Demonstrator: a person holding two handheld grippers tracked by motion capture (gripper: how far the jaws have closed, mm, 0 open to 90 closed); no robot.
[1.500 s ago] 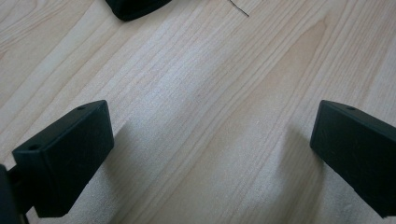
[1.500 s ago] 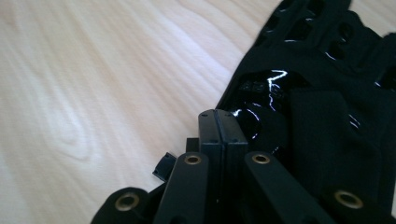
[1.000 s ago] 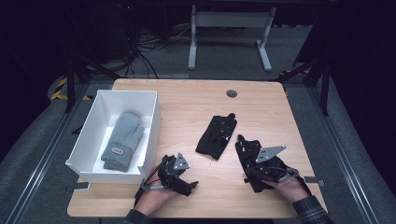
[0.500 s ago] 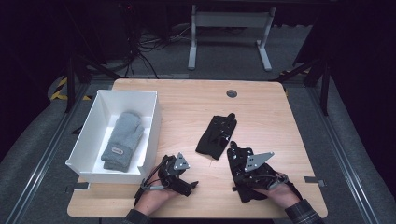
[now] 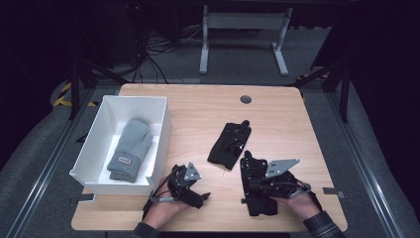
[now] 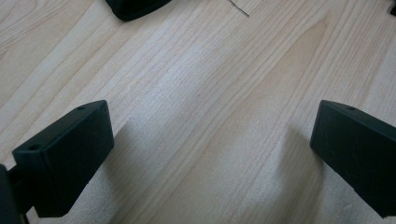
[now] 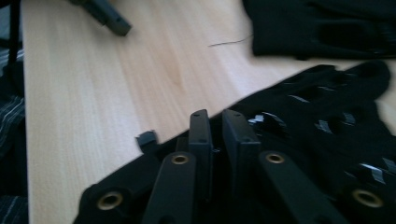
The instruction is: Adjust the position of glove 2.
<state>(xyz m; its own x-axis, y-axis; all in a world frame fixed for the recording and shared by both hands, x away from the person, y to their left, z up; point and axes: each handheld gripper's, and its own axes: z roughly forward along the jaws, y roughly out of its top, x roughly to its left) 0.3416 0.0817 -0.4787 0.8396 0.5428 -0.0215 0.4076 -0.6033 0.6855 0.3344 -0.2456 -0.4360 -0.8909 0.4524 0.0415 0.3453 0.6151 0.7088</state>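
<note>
Your right gripper lies low over a black perforated glove on the near right part of the table, and its fingers stand almost together with a narrow slit between them; their jaws have just been opening a little, and the right gripper view shows glove fabric beneath and around the tips, though you cannot tell whether any fold is still pinched in the slit. This glove runs lengthwise from the table's near edge toward the far edge, directly under your right hand. A second black glove lies just beyond it, toward the table's middle, its long axis tilted slightly to the right as it goes away from you; the two gloves are near each other and may touch at their ends. The right gripper is much the nearer of the two to both gloves. Your left gripper rests near the front edge beside the white box, its fingers wide apart over bare wood with nothing between them. In the box lies a grey mitten, lengthwise along the box.
</note>
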